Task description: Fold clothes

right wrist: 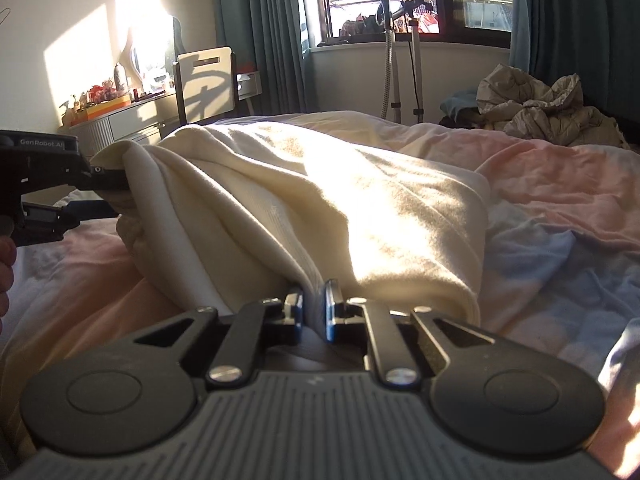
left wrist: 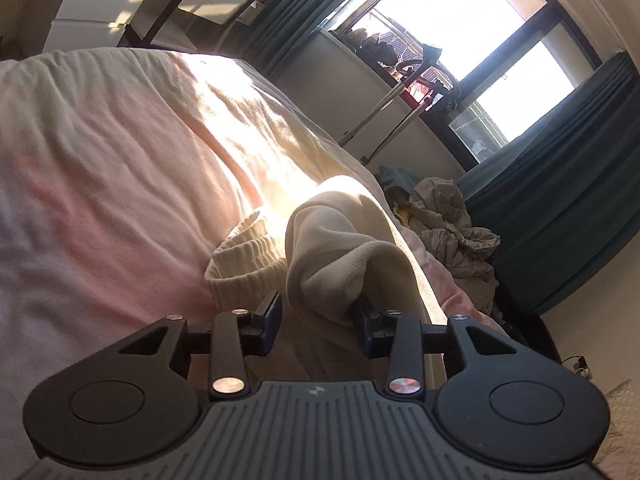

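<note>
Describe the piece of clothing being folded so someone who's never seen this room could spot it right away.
Start at the bed with its pink and blue cover. On it lies a cream sweater, lit by the sun, with a ribbed hem. Unlike the crumpled beige pile beyond the bed, it is pinched by the right gripper.

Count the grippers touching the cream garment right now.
2. The right gripper is pinched on the cream garment's near edge. The left gripper is open, the garment's far end draped over one finger.
</note>
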Demonstrator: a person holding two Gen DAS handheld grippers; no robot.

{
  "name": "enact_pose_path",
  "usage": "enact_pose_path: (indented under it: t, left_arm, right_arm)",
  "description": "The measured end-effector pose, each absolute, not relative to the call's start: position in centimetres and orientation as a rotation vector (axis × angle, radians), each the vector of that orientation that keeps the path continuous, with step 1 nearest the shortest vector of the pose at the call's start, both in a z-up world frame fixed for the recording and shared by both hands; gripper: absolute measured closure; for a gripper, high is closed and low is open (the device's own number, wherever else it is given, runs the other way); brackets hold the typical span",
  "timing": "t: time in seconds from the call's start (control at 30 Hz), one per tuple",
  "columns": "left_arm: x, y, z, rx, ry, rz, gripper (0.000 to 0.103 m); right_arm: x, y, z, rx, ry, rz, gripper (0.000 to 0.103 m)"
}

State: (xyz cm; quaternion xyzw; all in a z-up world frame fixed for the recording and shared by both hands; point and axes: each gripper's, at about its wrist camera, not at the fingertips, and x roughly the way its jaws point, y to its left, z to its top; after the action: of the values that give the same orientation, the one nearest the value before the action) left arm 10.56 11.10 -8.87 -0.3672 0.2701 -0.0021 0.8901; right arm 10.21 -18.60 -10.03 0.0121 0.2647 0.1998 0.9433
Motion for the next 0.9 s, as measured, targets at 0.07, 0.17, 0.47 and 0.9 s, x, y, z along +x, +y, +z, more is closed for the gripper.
enact_pose_path:
  t: [0.07,0.17,0.47,0.9]
  left_arm:
    - [10.4,11.1,-9.7,-0.825,0.611,-0.013,0.04]
    - [11.0,11.0,-12.0,-0.951,0.697,-0.049,0.041]
    - [13.2,12.4,-16.5,-1.172,0.657,-0.028,0.042]
    - [12.7,13.4,-17.5,-1.226,0.576,-0.068,0.071]
  right_arm:
    - [10.2,-18.7,-10.0,0.039,0.541,0.409,0.09]
    - [10.1,-18.9,-9.9,0.061,0.544,0.411,0.089]
    - [9.9,-20.9,-8.8,0.23,0.538,0.433,0.084]
    - [14.7,-28.8,-12.0,0.784,0.537,0.442,0.059]
